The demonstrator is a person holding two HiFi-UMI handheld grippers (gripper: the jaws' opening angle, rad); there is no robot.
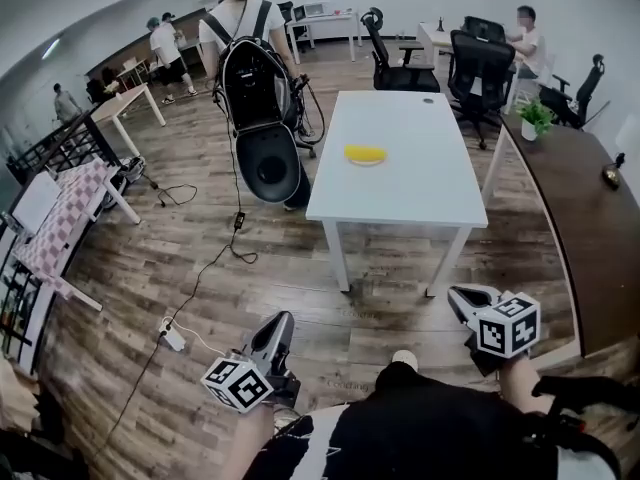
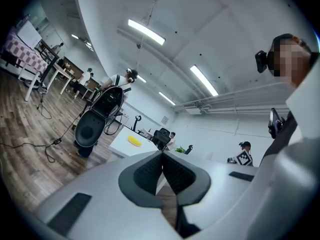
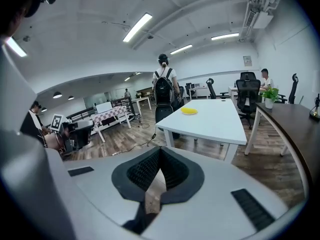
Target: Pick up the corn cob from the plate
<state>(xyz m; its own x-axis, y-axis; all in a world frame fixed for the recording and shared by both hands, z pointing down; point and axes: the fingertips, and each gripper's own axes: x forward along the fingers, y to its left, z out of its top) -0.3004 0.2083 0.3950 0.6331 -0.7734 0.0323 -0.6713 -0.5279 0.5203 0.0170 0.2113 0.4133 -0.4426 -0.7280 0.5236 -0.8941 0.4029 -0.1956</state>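
The yellow corn cob lies on a pale plate on the white table, well ahead of me across the wooden floor. It also shows far off in the left gripper view as corn cob, and in the right gripper view as corn cob. My left gripper is low at the bottom of the head view, its jaws together and empty, left gripper. My right gripper is at the lower right, also closed on nothing, right gripper. Both are far from the table.
A person with a black backpack stands at the table's left side. Office chairs stand behind it. A dark wooden counter with a potted plant runs along the right. Cables and a power strip lie on the floor at left.
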